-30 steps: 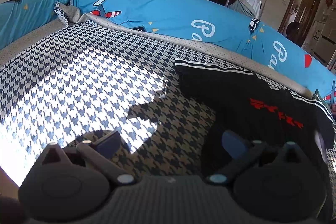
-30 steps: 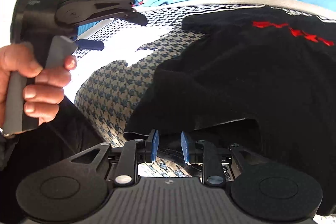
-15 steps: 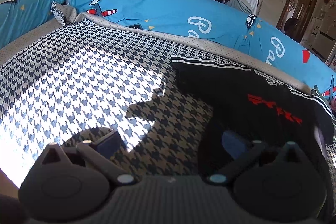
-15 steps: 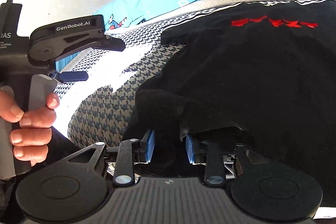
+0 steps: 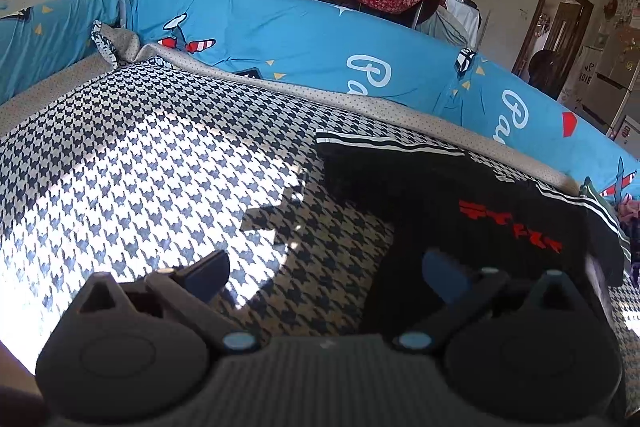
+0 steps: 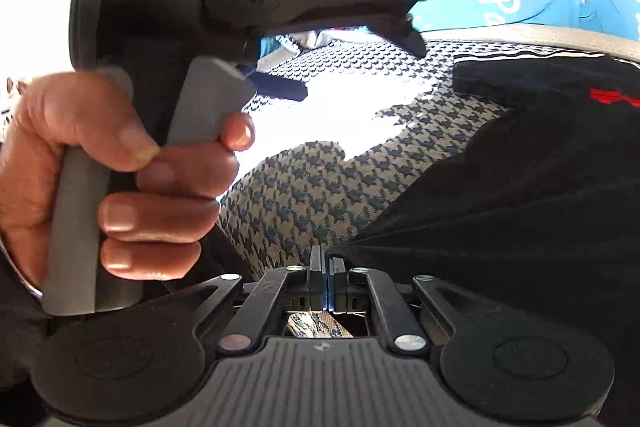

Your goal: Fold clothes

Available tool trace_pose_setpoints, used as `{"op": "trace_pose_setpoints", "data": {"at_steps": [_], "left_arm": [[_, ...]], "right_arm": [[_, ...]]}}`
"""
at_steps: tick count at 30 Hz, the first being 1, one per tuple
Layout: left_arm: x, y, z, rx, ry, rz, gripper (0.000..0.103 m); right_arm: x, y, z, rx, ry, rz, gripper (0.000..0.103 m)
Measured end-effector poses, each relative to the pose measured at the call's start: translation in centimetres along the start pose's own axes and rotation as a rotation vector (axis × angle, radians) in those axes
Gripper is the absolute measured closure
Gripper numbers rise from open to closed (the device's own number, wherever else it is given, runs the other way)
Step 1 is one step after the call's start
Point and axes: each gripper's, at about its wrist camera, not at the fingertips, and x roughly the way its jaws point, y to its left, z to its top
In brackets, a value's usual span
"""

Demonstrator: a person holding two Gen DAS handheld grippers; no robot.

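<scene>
Left claw (image 5: 324, 273) is hanging with pads wide apart over the houndstooth bed cover (image 5: 140, 163), lower centre. Black garment (image 5: 460, 211) is lying at right. Right claw (image 6: 325, 267) is pinching together, apparently on the garment's edge, bottom centre.

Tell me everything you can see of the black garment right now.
The black garment looks like soft knit with red lettering across it and white stripes along its far edges. It lies spread, somewhat rumpled, on the houndstooth bed cover. Its near edge is bunched into taut pleats running into the right tongs, which are shut on it. The left tongs are open, one pad over its edge.
</scene>
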Motion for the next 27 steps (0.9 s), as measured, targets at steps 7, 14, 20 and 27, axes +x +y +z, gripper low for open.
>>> {"op": "trace_pose_setpoints", "data": {"at_steps": [7, 14, 20, 27], "left_arm": [[0.7, -0.2, -0.2, 0.011, 0.026, 0.01, 0.0], [1.6, -0.9, -0.4, 0.023, 0.06, 0.029, 0.0], [3.1, -1.7, -0.5, 0.033, 0.11, 0.03, 0.0], [4.0, -2.5, -0.5, 0.07, 0.148, 0.067, 0.0]], "right_arm": [[1.3, 0.6, -1.1, -0.068, 0.098, 0.045, 0.094], [-0.9, -0.1, -1.6, -0.107, 0.103, -0.002, 0.079], [-3.4, -2.3, -0.8, -0.041, 0.042, -0.054, 0.079], [-5.4, -5.5, 0.8, 0.002, -0.046, -0.142, 0.078]]}}
